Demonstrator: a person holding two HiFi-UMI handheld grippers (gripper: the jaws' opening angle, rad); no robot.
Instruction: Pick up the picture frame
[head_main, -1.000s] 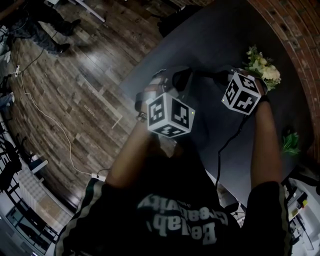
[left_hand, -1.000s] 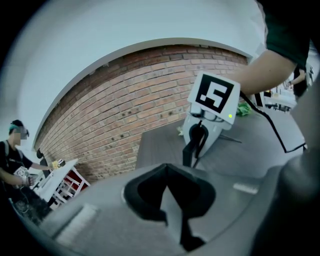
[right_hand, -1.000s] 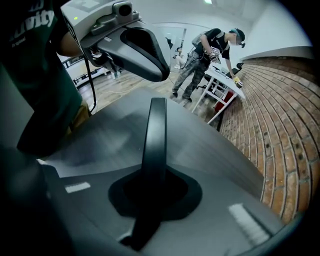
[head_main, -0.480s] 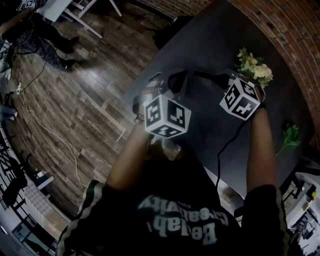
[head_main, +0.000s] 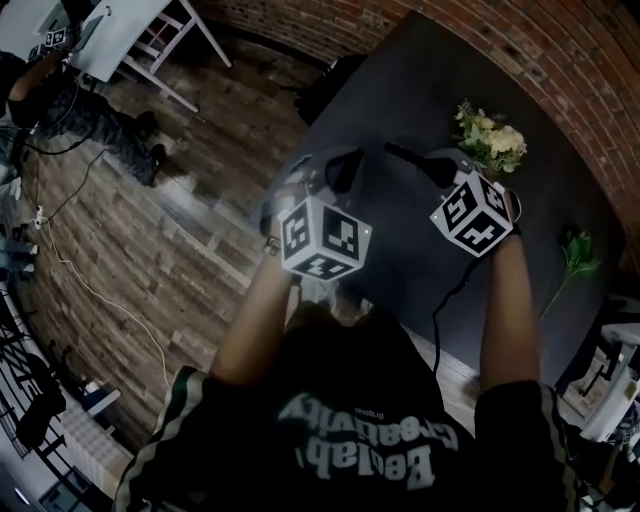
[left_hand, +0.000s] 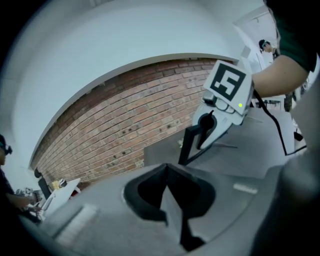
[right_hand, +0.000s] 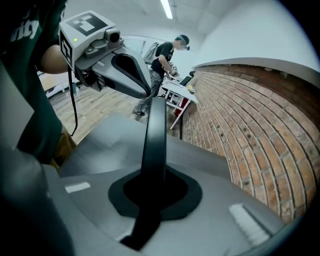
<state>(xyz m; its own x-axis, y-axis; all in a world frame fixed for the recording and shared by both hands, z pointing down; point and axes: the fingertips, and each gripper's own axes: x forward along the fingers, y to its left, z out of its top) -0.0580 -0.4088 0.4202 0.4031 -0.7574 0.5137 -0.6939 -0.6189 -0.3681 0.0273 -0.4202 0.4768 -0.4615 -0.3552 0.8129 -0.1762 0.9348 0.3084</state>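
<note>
The picture frame (right_hand: 155, 135) is a thin dark slab seen edge-on, running from my right gripper (right_hand: 152, 195) up to my left gripper (right_hand: 115, 65). The right jaws are shut on its near edge. In the left gripper view the frame's far edge (left_hand: 189, 145) is a dark bar held by the right gripper (left_hand: 220, 110), and the left gripper (left_hand: 172, 185) is shut on the near end. From the head view the two grippers (head_main: 343, 170) (head_main: 410, 158) face each other above the dark table (head_main: 420, 80). The frame between them is hard to make out there.
A bunch of pale flowers (head_main: 490, 140) lies on the table beyond the right gripper, and a green sprig (head_main: 578, 255) lies to the right. A brick wall (head_main: 560, 60) borders the table. A person (head_main: 90, 110) and a white table (head_main: 130, 30) stand on the wooden floor (head_main: 150, 230) at left.
Both grippers have risen above the table with the frame held between them. The right gripper has rolled a little.
</note>
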